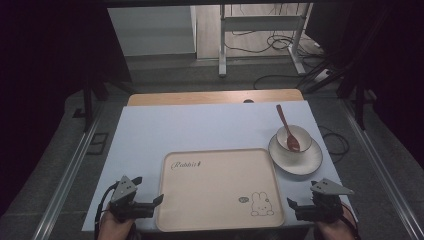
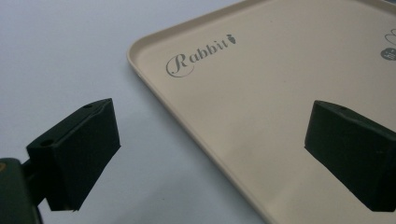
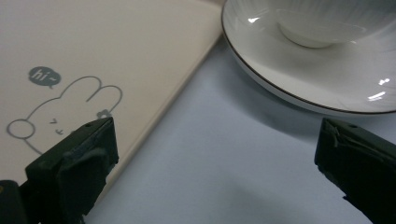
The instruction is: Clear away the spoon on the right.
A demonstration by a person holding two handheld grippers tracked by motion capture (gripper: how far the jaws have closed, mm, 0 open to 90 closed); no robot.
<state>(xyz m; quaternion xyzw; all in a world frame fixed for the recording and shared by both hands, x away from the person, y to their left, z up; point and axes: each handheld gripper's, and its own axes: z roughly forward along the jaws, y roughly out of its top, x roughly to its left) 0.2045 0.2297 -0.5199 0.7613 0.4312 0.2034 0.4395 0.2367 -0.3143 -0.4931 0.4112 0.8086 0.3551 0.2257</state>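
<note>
A beige tray (image 1: 220, 187) with a rabbit drawing lies at the front middle of the white table. To its right stands a white plate (image 1: 295, 156) carrying a white bowl (image 1: 294, 138) with a red-brown spoon (image 1: 287, 128) resting in it. My left gripper (image 1: 159, 201) rests low at the tray's left edge, jaws open and empty; its own view shows the tray (image 2: 280, 116) between the jaws. My right gripper (image 1: 292, 205) sits at the tray's right front corner, open and empty, with the tray (image 3: 93, 56), plate (image 3: 322, 79) and bowl (image 3: 322, 23) ahead of it.
The white table top (image 1: 200, 127) stretches back to a wooden strip (image 1: 215, 97). Beyond it are a metal frame (image 1: 260, 35) and cables on the floor. Dark surroundings flank both sides.
</note>
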